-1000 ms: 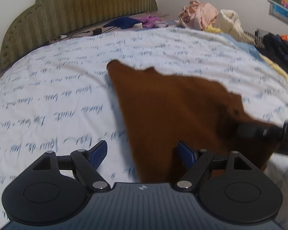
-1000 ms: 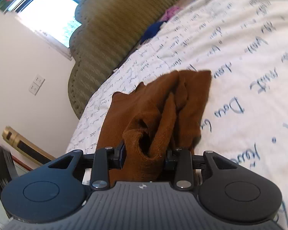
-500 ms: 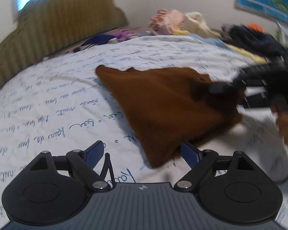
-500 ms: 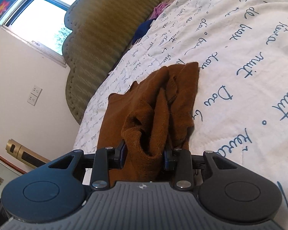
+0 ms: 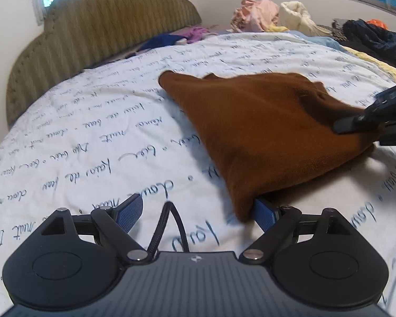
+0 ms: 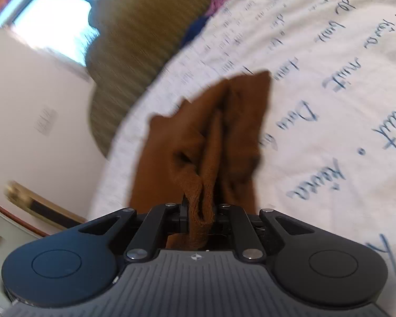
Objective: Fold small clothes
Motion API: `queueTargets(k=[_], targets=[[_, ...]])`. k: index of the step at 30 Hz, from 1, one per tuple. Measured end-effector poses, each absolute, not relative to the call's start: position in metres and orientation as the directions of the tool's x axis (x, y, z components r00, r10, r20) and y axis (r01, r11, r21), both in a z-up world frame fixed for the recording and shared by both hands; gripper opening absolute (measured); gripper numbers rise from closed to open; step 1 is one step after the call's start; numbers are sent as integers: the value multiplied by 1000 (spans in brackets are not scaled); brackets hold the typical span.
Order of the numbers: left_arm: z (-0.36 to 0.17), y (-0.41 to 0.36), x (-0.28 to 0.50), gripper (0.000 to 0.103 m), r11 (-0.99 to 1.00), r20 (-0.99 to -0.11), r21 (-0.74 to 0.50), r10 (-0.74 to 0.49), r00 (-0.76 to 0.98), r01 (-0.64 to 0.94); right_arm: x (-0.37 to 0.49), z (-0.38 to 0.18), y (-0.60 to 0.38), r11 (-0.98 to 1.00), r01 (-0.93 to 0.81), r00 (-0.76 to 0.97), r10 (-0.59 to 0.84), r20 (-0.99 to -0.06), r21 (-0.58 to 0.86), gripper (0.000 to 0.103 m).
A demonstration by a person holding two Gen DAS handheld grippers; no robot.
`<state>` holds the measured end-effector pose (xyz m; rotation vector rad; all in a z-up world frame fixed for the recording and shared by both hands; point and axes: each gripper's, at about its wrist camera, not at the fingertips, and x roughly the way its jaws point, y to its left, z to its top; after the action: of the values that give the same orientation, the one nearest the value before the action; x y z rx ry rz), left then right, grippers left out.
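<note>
Brown knitted garment (image 5: 264,132), soft and a little thick, lies on the white bedcover with blue handwriting print (image 5: 92,132), in front of the olive ribbed headboard (image 5: 105,31). It looks light and limp to me, not slippery; it will sag and crease wherever I lift it, so I think the corners and hems are the good places to take it.

My right tongs (image 6: 198,216) are closing on a bunched hem of this garment, and the fabric is already pinched between the pads. My left tongs (image 5: 198,211) are spread wide with no cloth pinched between them; the near corner of the garment lies just against the right blue pad (image 5: 265,212). This corner seems the natural place for the left grip.

From the left camera the cloth makes a rough triangle. Its long axis runs from the far pointed corner, toward the headboard, to the bunched end at my right tongs.
</note>
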<state>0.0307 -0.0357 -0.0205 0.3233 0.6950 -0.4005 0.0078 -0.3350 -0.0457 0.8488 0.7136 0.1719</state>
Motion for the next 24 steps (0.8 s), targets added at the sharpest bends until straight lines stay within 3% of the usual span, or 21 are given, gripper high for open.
queueTargets(k=[3, 4, 6, 8, 10, 15, 24], targets=[[-12, -33, 19, 88, 847, -670, 157, -287, 685, 508, 1, -48, -342, 646, 132, 766, 415, -491, 752, 19], [-7, -30, 16, 88, 840, -663, 144, -311, 681, 524, -2, -45, -345, 648, 125, 772, 412, -484, 751, 25], [6, -25, 15, 88, 831, -645, 96, -367, 671, 547, -7, -35, -352, 669, 105, 787, 397, -473, 736, 39], [16, -23, 27, 89, 836, -637, 20, -413, 651, 549, -7, -23, -357, 695, 88, 803, 374, -463, 713, 70], [22, -22, 52, 89, 845, -643, -87, -452, 618, 527, 3, -18, -362, 714, 63, 805, 377, -459, 697, 78], [12, -27, 124, 89, 868, -672, -269, -480, 564, 418, 49, -34, -373, 740, 133, 756, 354, -551, 659, 78], [-30, -32, 228, 89, 811, -690, -543, -579, 435, 219, 126, -45, -374, 724, 93, 735, 413, -538, 683, 75]])
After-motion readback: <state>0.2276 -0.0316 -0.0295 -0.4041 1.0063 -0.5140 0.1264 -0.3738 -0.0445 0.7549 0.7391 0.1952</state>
